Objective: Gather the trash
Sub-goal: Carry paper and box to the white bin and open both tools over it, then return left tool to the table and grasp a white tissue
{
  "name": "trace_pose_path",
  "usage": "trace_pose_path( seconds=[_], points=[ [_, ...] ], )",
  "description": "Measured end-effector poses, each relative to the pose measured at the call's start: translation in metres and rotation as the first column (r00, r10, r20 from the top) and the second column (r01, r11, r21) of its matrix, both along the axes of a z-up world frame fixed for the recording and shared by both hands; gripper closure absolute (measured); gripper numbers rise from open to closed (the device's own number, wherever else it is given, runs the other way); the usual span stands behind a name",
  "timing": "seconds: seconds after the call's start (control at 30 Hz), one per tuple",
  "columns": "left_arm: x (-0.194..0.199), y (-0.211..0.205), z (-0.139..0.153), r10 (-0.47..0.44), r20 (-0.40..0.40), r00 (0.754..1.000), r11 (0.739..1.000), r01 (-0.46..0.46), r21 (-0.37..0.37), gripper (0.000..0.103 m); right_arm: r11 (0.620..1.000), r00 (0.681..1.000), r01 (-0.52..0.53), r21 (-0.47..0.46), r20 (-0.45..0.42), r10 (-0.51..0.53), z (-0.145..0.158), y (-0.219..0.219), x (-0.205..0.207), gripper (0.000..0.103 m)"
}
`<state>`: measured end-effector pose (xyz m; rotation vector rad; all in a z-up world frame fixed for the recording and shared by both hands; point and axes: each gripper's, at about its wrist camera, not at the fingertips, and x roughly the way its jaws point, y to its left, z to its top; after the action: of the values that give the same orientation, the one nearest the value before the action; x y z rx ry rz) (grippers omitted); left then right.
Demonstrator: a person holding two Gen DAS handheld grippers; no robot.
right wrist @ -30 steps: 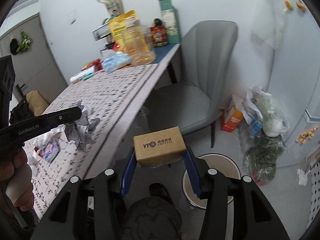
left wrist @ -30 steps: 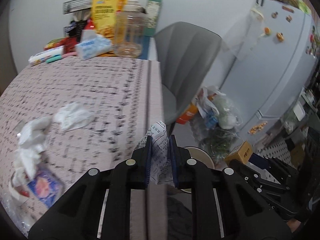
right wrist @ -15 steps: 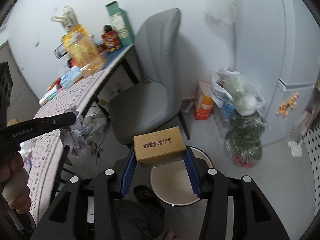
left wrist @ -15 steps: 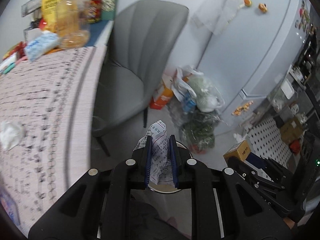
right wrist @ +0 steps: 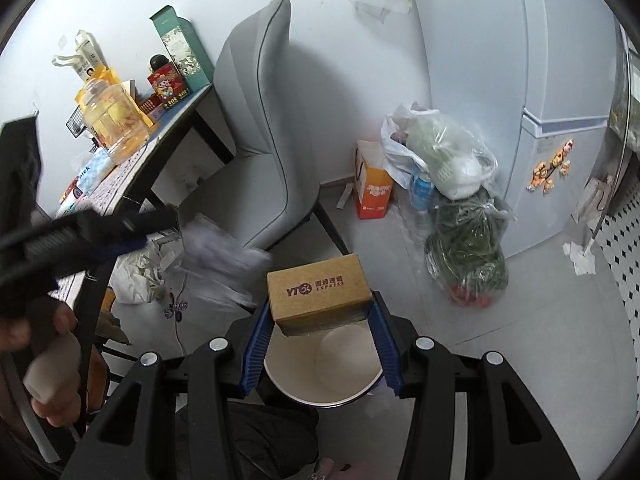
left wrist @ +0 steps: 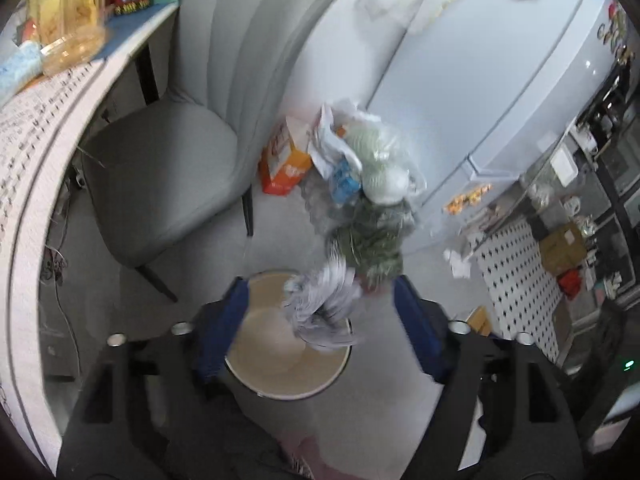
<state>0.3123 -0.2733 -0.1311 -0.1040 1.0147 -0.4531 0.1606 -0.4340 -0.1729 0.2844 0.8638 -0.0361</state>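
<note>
Left gripper [left wrist: 320,312] gapes wide, blurred paper [left wrist: 320,308] loose above the bin [left wrist: 280,384] at lower centre — right gripper [right wrist: 318,332] clamps a cardboard box [right wrist: 318,292].

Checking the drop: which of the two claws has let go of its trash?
The left claw: jaws wide, crumpled white paper falling. The right claw grips the brown cardboard box.

A home kitchen corner: magnet-dotted fridge [right wrist: 520,92], grey dining chair [right wrist: 264,120], grocery bags [right wrist: 444,160] on the floor.
</note>
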Motion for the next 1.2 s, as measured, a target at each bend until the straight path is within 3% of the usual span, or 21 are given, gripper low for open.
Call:
trace_pose_path(
  seconds=[0.07, 0.23, 0.43, 0.7, 0.77, 0.8, 1.03, 1.2],
  points=[
    [0.001, 0.007, 0.005, 0.011, 0.012, 1.0, 1.0, -0.011, 0.009, 0.018, 1.0, 1.0, -0.004, 0.003, -0.009, 0.005, -0.005, 0.001, 0.002, 0.056],
    [-0.001, 0.044, 0.02, 0.084, 0.039, 0.996, 0.996, -0.085, 0.021, 0.012, 0.999, 0.999, -0.034, 0.011, -0.025, 0.034, -0.015, 0.012, 0.01, 0.056],
    [-0.026, 0.112, 0.054, 0.203, 0.109, 0.973, 0.979, -0.204, 0.002, 0.008, 0.997, 0.996, -0.083, 0.006, -0.036, 0.083, -0.024, 0.037, 0.023, 0.056],
    [-0.084, 0.215, 0.087, 0.399, 0.182, 0.899, 0.916, -0.398, -0.044, 0.006, 0.995, 0.995, -0.094, -0.043, -0.039, 0.093, -0.039, 0.055, 0.051, 0.054],
    [-0.097, 0.239, 0.09, 0.442, 0.191, 0.877, 0.896, -0.441, -0.047, 0.006, 0.994, 0.995, -0.093, -0.059, -0.033, 0.091, -0.043, 0.058, 0.059, 0.023],
    [-0.102, 0.248, 0.091, 0.457, 0.195, 0.868, 0.888, -0.457, -0.048, 0.006, 0.994, 0.996, -0.093, -0.065, -0.024, 0.092, -0.043, 0.059, 0.063, 0.021],
    [-0.145, 0.313, 0.087, 0.574, 0.207, 0.792, 0.815, -0.576, -0.059, 0.006, 0.994, 0.996, -0.088, -0.066, -0.022, 0.087, -0.034, 0.061, 0.061, 0.022],
    [-0.167, 0.342, 0.079, 0.625, 0.195, 0.756, 0.778, -0.624, -0.073, 0.006, 0.993, 0.994, -0.109, -0.053, -0.022, 0.108, -0.02, 0.07, 0.043, 0.022]
  ],
)
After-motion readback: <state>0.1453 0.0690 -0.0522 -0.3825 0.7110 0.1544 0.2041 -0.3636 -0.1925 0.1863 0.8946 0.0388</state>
